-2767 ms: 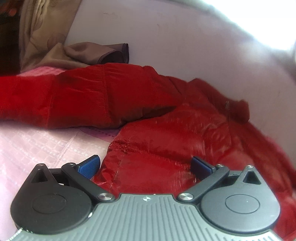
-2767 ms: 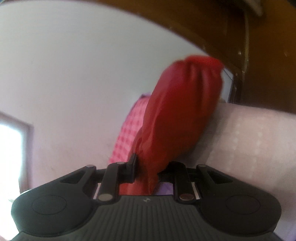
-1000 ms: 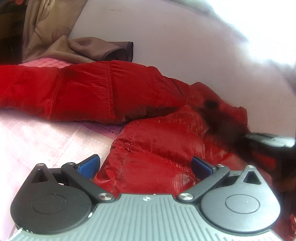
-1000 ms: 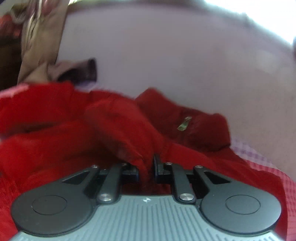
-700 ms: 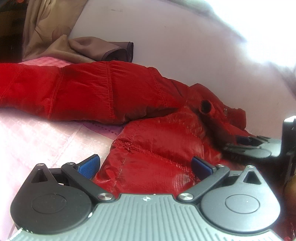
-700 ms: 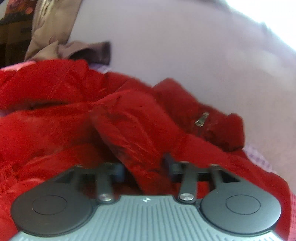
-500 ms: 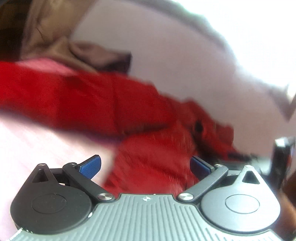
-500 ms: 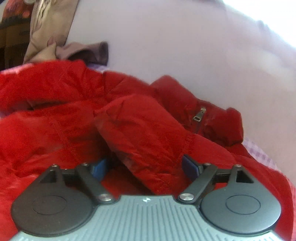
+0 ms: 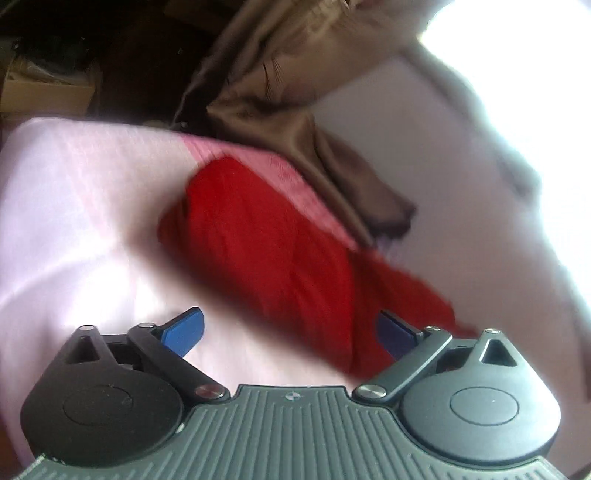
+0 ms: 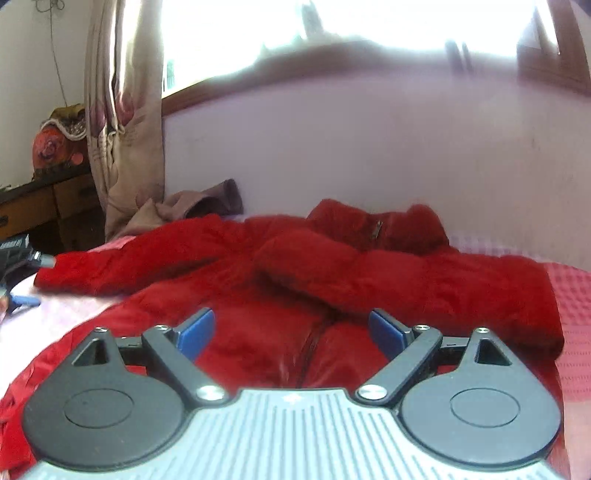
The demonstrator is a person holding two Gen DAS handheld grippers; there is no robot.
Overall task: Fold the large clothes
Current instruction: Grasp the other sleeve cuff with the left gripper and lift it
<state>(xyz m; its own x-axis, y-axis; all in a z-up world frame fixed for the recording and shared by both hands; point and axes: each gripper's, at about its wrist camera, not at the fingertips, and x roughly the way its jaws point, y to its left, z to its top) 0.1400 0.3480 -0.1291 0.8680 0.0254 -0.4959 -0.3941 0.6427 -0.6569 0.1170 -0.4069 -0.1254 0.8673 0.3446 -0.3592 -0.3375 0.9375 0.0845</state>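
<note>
Right gripper (image 10: 291, 332) spread wide, empty, low over puffy red quilted jacket (image 10: 295, 273) lying on pink bedspread (image 10: 576, 295). Left gripper (image 9: 290, 334) likewise open, holding nothing. One sleeve (image 10: 122, 262) stretched leftward beyond. Likely light, soft, slippery shell; best pinched at cuff or hem seam.

Motion blur smears the whole left wrist view: the puffy red quilted jacket (image 9: 280, 258) shows no seams, its edges melting into the pale pink bedsheet (image 9: 66, 206). The brown satin curtain (image 9: 295, 110) streaks toward 12 o'clock. In the right wrist view, the jacket runs out of frame at 7 o'clock, and the window (image 10: 332, 22) at 12 o'clock is blown out white.
</note>
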